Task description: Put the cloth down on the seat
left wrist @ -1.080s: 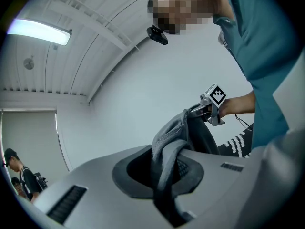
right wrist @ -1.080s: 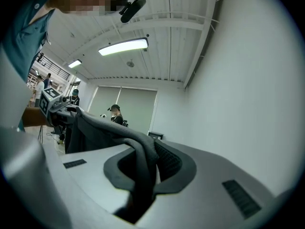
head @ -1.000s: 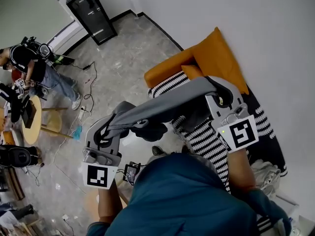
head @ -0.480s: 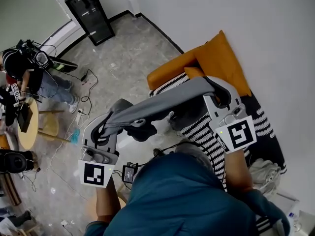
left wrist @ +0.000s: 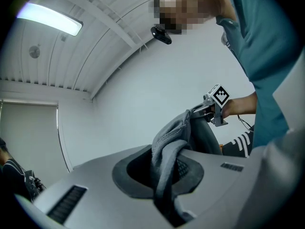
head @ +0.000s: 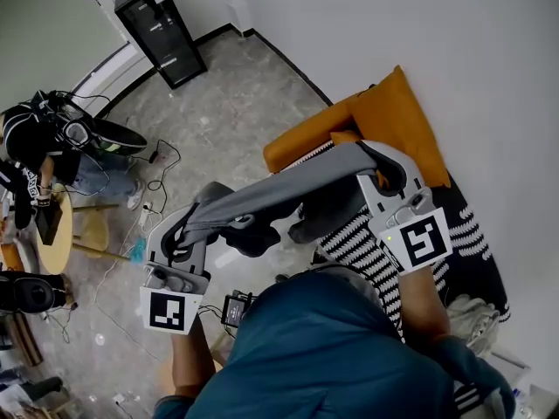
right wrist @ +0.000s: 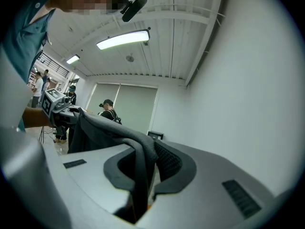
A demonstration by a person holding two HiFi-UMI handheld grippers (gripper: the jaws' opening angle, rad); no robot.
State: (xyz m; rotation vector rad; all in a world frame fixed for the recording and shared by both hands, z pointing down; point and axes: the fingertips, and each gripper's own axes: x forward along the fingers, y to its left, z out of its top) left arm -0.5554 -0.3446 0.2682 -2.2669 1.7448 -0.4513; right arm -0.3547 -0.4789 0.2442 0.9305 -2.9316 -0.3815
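Left gripper [head: 186, 231] and right gripper [head: 385, 162] are clamped on the grey cloth [head: 279, 190], held taut above the striped seat [head: 360, 244] for laying flat

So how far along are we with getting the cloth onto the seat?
Done: both the left claw and right claw are shut on the grey cloth, stretched between them. In hand: it hangs in the air, partly over the striped seat. Left: lower it onto the seat and let go.

The cloth [head: 288, 186] was plain grey — the seat [head: 389, 116] orange, with a black-and-white striped throw [head: 362, 247]; the person's shirt [head: 323, 347] was teal, the cabinet [head: 163, 33] black.
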